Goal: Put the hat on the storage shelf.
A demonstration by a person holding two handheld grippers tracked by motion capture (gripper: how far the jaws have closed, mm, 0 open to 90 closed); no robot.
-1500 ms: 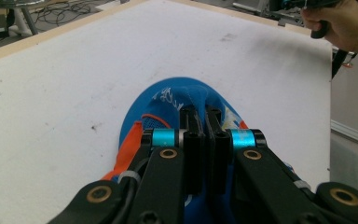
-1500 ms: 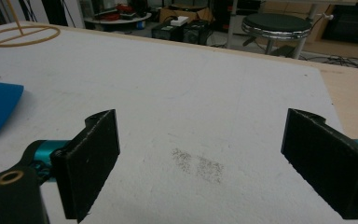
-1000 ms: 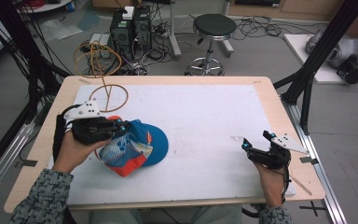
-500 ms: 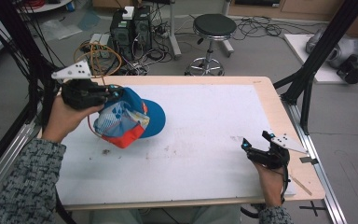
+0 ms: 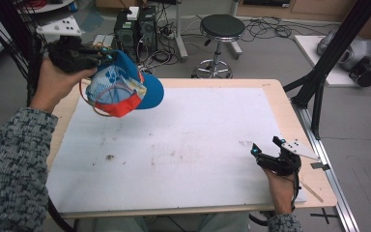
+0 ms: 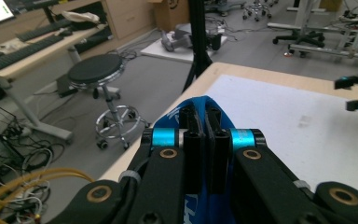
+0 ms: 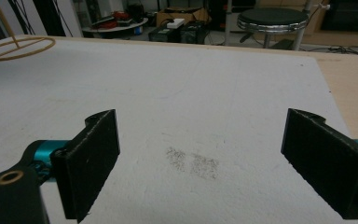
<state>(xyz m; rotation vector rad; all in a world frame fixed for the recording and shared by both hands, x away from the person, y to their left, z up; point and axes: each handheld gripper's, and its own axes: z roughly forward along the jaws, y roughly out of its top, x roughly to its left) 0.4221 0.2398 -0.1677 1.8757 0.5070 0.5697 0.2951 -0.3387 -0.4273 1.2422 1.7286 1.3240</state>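
The left tool (image 5: 107,52) is raised above the far left corner of the wooden desk with its white sheet (image 5: 193,140), its jaws pressed together on the edge of a blue baseball cap with an orange-red brim and pale mesh panels (image 5: 121,84). The cap hangs clear of the desk, tilted, with its underside showing. In the left gripper view the blue fabric (image 6: 200,112) is pinched between the two black jaws. The right tool (image 5: 265,155) rests low near the desk's near right corner, jaws spread wide with nothing between them. A loop of yellowish cable (image 7: 18,46) lies on the sheet towards the far left corner. On the floor beyond the far edge stand a black round stool on a chrome base (image 5: 222,34) and black computer boxes with tangled cables (image 5: 137,26).
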